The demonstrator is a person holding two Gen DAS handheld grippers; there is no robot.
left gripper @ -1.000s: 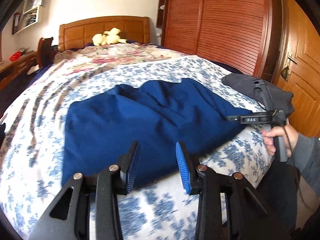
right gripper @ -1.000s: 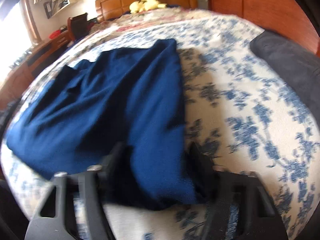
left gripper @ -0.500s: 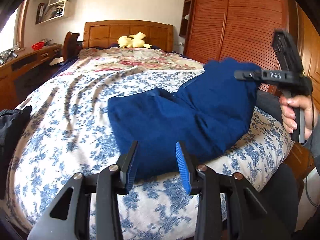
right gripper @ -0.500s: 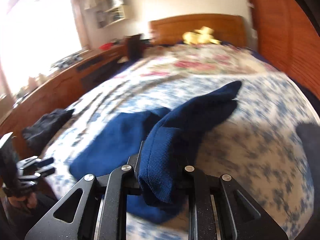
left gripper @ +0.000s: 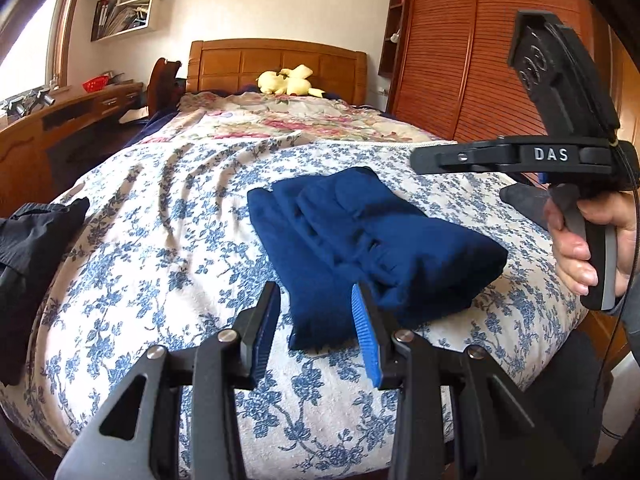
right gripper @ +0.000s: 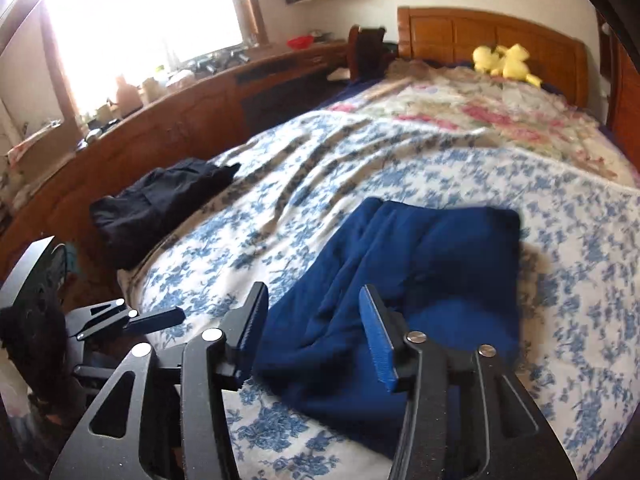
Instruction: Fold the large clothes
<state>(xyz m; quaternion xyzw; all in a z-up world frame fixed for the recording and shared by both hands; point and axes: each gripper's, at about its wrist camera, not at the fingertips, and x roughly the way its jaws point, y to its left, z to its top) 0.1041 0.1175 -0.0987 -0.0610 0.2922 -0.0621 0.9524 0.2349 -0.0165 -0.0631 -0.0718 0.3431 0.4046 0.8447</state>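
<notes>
Since the earlier frame, your right gripper (right gripper: pixel 316 332) has risen clear of the blue garment (left gripper: pixel 360 240); its jaws have just been opening and now stand spread with nothing between them. Your left gripper (left gripper: pixel 316 332) also stands spread and empty. You will find the garment folded over on the bed (left gripper: pixel 160 240), near its right edge.

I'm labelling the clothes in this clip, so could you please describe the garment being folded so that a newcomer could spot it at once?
Start from the bed with the blue floral cover, which fills the room below the wooden headboard. Near its foot end lies the navy blue garment, folded into a thick bundle. Unlike the black garment at the bed's window-side edge, it is vivid blue and lies directly ahead of both grippers.
</notes>
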